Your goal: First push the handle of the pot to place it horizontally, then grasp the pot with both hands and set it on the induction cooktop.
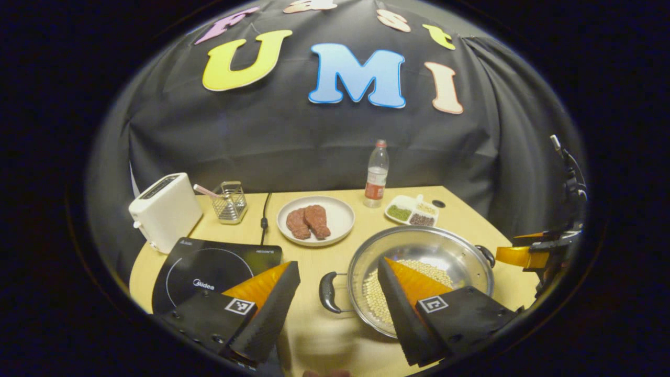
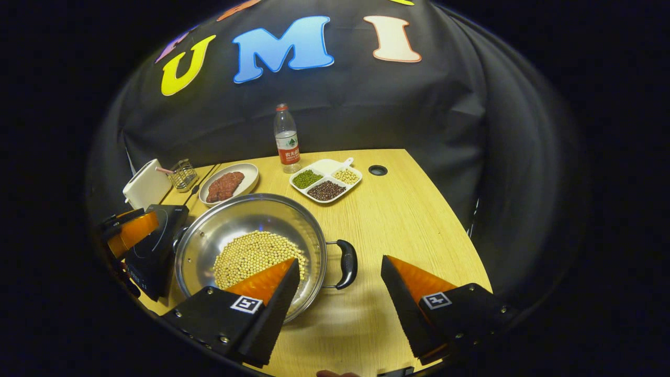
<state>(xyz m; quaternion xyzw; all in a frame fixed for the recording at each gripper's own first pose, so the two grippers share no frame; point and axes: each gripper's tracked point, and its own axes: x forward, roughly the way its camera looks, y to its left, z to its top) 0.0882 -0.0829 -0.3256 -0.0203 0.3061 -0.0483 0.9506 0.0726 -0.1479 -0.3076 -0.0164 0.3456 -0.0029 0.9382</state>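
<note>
Left gripper view: left tool [image 1: 335,285] spread apart, straddling black handle [image 1: 330,292] of round steel pot of yellow beans [image 1: 421,264] on wooden tabletop [image 1: 314,335], beside black induction cooktop [image 1: 209,272]; right gripper view: right tool [image 2: 340,275] spread apart around opposite handle [image 2: 347,263].

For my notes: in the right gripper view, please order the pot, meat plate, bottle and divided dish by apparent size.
1. pot, also nearest
2. meat plate and divided dish: look alike
3. bottle

Shiny steel pot [image 2: 251,225], glossy black cooktop [image 1: 209,269], matt wood-grain table [image 2: 408,220].
</note>
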